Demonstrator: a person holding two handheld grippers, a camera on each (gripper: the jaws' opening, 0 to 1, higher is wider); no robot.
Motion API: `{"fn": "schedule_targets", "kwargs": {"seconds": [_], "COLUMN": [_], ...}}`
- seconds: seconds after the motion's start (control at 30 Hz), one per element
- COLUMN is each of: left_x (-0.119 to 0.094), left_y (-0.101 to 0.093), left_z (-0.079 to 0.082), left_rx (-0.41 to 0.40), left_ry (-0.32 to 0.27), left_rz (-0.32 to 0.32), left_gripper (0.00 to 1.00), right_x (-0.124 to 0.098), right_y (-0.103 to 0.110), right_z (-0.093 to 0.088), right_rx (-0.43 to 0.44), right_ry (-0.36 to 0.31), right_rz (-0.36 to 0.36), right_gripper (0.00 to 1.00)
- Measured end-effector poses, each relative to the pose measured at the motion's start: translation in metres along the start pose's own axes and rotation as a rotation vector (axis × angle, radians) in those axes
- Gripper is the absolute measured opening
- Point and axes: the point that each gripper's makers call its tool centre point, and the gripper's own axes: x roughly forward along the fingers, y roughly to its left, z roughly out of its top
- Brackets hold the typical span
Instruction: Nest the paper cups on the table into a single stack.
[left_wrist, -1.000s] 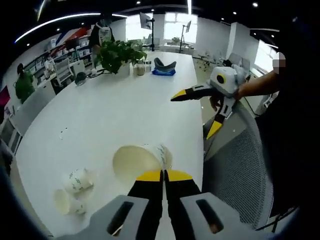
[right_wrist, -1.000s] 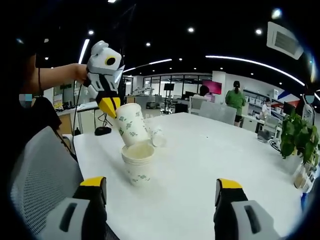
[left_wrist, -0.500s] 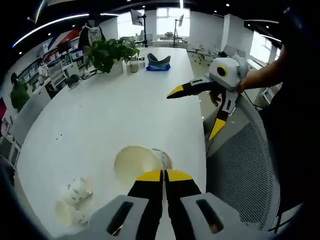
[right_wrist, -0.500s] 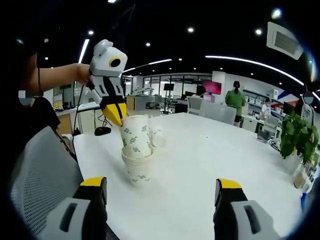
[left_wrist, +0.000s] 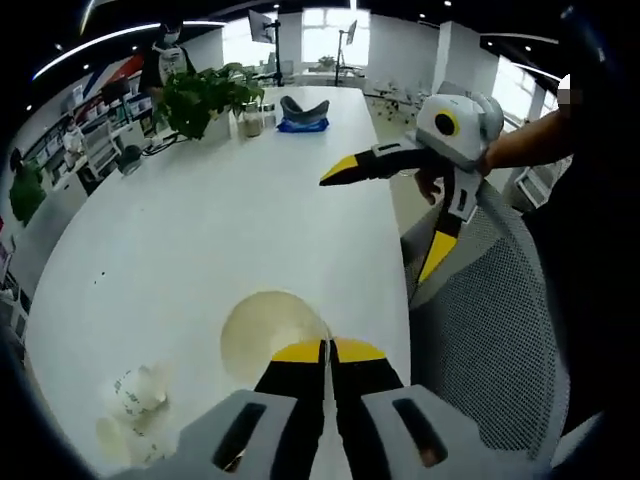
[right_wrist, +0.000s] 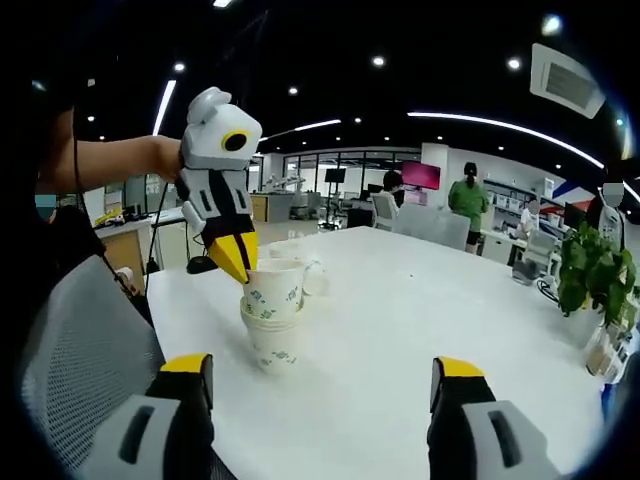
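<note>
Left gripper (left_wrist: 327, 350): jaws pinched together on the rim of the top cup (left_wrist: 272, 332), seen from above with its mouth open to the camera; in the right gripper view the left gripper (right_wrist: 238, 262) comes down from the upper left, yellow tips on the near rim of that top cup (right_wrist: 276, 289), which sits upright and partly sunk into the bottom cup (right_wrist: 272, 345); the two make one short stack near the near-left edge of the white table (right_wrist: 420, 320); how far the top cup is seated, cannot tell.

Right gripper (right_wrist: 322, 378): jaws spread wide, nothing between them, aimed at the stack from the near side; in the left gripper view the right gripper (left_wrist: 385, 215) hangs over the table's right edge, yellow jaws splayed apart, held by a hand (left_wrist: 432, 185).

Loose cups (left_wrist: 132, 400): two on their sides at the lower left of the left gripper view, well apart from the stack; another cup (right_wrist: 313, 275) lies just behind the stack in the right gripper view.

Mesh chair (left_wrist: 490, 320) at the table's right side; potted plant (left_wrist: 200, 97) and a blue item (left_wrist: 303, 113) at the far end of the table.
</note>
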Motion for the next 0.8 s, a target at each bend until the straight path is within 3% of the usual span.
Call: {"fn": "schedule_targets", "kwargs": {"seconds": [0.4, 0.8], "left_x": [0.022, 0.031], "left_y": [-0.002, -0.006], "left_z": [-0.017, -0.024], "left_rx": [-0.057, -0.077], "left_ry": [0.041, 0.046], "left_rz": [-0.071, -0.092], "left_gripper": [0.0, 0.01], "right_x": [-0.001, -0.001], "right_y": [-0.002, -0.002], "right_z": [0.002, 0.001], "right_rx": [0.005, 0.013], "right_ry": [-0.007, -0.007], "right_rz": [-0.014, -0.009], "right_gripper": [0.91, 0.91]}}
